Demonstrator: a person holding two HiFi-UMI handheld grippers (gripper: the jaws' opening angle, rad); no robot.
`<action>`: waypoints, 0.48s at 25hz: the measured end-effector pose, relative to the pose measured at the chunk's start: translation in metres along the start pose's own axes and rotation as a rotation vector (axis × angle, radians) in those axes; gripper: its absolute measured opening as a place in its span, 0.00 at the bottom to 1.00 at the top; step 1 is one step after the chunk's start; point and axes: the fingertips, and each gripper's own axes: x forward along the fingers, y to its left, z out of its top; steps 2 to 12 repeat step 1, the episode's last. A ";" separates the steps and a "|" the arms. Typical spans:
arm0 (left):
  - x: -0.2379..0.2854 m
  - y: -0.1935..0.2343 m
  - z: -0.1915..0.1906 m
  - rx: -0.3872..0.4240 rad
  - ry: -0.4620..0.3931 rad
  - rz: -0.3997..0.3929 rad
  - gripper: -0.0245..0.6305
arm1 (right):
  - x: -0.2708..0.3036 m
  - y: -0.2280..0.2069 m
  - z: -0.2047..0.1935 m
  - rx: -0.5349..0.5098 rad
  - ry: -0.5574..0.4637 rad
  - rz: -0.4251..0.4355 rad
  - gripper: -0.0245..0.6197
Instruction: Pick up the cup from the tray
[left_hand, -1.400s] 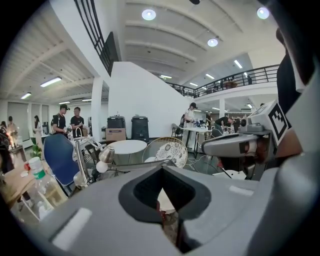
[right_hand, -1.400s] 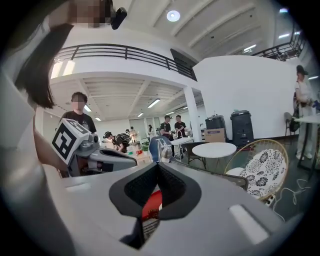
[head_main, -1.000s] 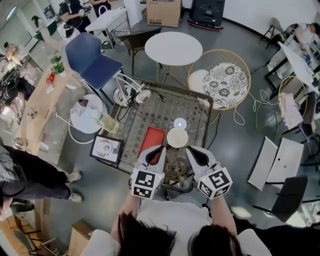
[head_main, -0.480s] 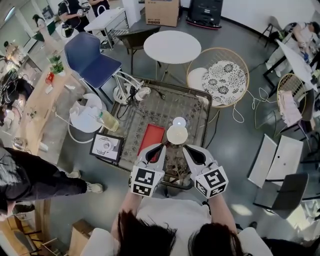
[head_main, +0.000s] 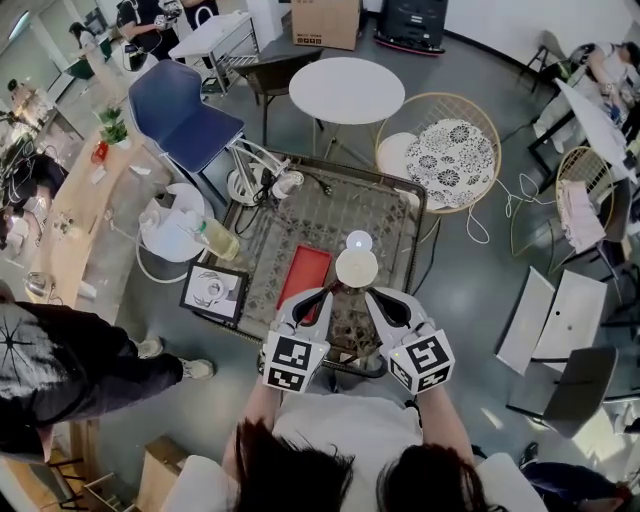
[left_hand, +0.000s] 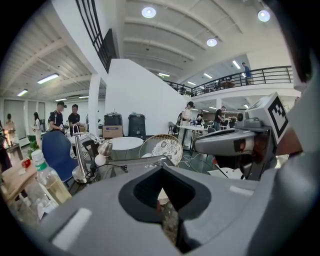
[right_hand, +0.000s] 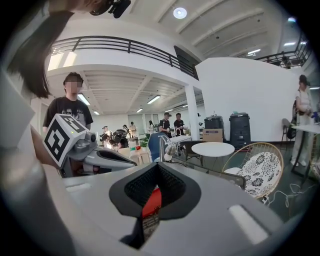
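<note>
In the head view a cream cup (head_main: 356, 268) stands on the patterned table (head_main: 380, 215), just right of a red tray (head_main: 303, 277) and not on it. A small white disc (head_main: 358, 240) lies just behind the cup. My left gripper (head_main: 322, 296) hovers at the tray's near end, shut and holding nothing. My right gripper (head_main: 371, 297) is just short of the cup, also shut and holding nothing. A sliver of the cup (left_hand: 162, 195) shows past the left gripper's (left_hand: 161, 169) closed jaws. The red tray (right_hand: 152, 202) shows past the right gripper's (right_hand: 159, 166) closed jaws.
A desk lamp (head_main: 262, 186) and its cable sit at the table's far left corner. A bottle (head_main: 216, 241) and a framed picture (head_main: 212, 292) are left of the table. A blue chair (head_main: 180, 115), a round white table (head_main: 346, 91) and a wicker chair (head_main: 440, 155) stand beyond. A person (head_main: 70, 365) walks at the left.
Both grippers stay shut and almost still near the table's front edge. The person at the left has walked further into view.
</note>
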 end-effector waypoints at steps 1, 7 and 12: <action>0.000 0.000 0.000 0.000 0.000 -0.002 0.21 | 0.001 0.001 0.000 -0.001 0.001 0.000 0.07; 0.000 0.000 0.000 0.000 0.000 -0.002 0.21 | 0.001 0.001 0.000 -0.001 0.001 0.000 0.07; 0.000 0.000 0.000 0.000 0.000 -0.002 0.21 | 0.001 0.001 0.000 -0.001 0.001 0.000 0.07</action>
